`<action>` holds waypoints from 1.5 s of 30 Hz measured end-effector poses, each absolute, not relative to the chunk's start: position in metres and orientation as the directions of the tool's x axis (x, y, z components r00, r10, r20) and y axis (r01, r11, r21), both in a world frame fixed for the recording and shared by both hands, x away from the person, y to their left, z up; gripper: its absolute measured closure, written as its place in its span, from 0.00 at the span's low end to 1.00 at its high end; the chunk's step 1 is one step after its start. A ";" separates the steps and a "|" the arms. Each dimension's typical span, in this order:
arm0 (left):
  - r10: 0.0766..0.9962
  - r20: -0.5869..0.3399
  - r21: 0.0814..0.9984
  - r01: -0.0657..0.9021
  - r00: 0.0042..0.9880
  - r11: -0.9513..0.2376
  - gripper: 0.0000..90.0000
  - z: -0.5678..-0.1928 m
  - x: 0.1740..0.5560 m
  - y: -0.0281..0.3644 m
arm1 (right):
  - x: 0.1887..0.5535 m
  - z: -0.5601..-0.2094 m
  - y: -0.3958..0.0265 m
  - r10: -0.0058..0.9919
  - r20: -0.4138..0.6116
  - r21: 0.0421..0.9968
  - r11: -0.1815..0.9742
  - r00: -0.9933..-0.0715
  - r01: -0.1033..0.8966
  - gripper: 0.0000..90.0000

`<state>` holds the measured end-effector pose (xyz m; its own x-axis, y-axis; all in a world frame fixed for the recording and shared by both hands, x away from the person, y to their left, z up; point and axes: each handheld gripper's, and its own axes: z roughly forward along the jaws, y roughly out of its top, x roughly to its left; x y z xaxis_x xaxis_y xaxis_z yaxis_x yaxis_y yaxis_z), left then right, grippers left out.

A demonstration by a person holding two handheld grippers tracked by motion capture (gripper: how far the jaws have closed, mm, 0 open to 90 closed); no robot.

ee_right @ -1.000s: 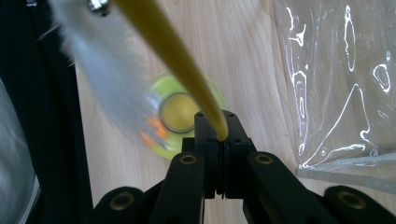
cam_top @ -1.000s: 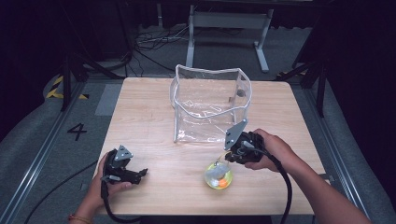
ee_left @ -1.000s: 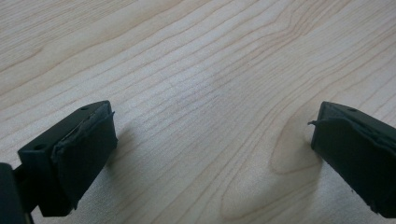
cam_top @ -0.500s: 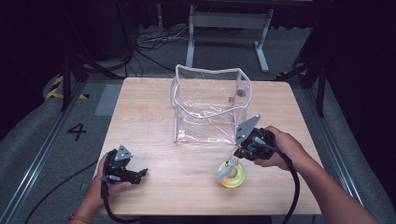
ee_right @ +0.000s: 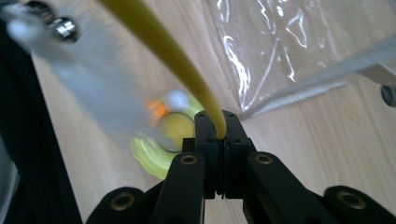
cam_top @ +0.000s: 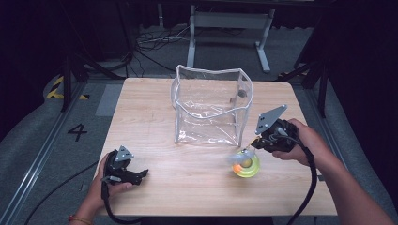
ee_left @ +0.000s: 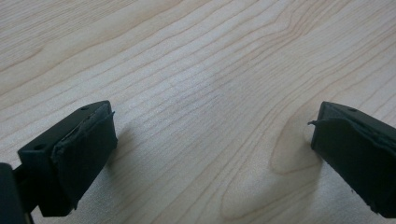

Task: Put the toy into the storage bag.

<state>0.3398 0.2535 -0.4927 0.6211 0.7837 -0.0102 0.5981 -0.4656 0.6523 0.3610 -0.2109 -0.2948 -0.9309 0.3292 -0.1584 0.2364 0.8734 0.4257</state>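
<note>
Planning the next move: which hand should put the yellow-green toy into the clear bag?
Right: its tongs are shut on the toy's yellow strap beside the clear bag. The left tongs rest open, farther away.

A: Room?
B: Dark all round, light falls mostly on the light wood counter (cam_top: pixel 155 108). Grey carpet floor (cam_top: pixel 42 140) around it.

A: Floor marks?
B: A black "4" (cam_top: pixel 77 131) left of the counter, yellow-black hazard tape (cam_top: pixel 58 89) farther back left. A metal rail (cam_top: pixel 40 154) runs along the left side.

A: Behind?
B: Grey metal stand frame (cam_top: pixel 230 21) past the far edge, loose black cables (cam_top: pixel 150 40) on the floor beside it. Dark stand legs (cam_top: pixel 314 70) at right.
</note>
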 end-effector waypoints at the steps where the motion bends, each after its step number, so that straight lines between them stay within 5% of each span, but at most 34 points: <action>1: 0.784 -0.010 0.653 0.598 0.621 -0.465 0.00 -0.493 0.340 0.254 | 0.362 -0.294 -0.214 0.343 -0.166 0.423 0.872 -0.925 0.248 0.98; 15: 0.784 -0.010 0.653 0.598 0.621 -0.465 0.01 -0.493 0.340 0.253 | 0.384 -0.272 -0.245 0.426 -0.203 0.371 0.867 -0.882 0.333 0.98; 45: 0.790 -0.026 0.649 0.612 0.612 -0.452 0.01 -0.493 0.338 0.253 | 0.428 -0.165 -0.266 0.567 -0.285 0.451 0.791 -0.772 0.414 0.98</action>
<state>0.3381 0.2528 -0.4929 0.6119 0.7905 -0.0263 0.6116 -0.4518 0.6494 0.4281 -0.2663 -0.1648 -0.7725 0.5675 -0.2851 0.4143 0.7906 0.4510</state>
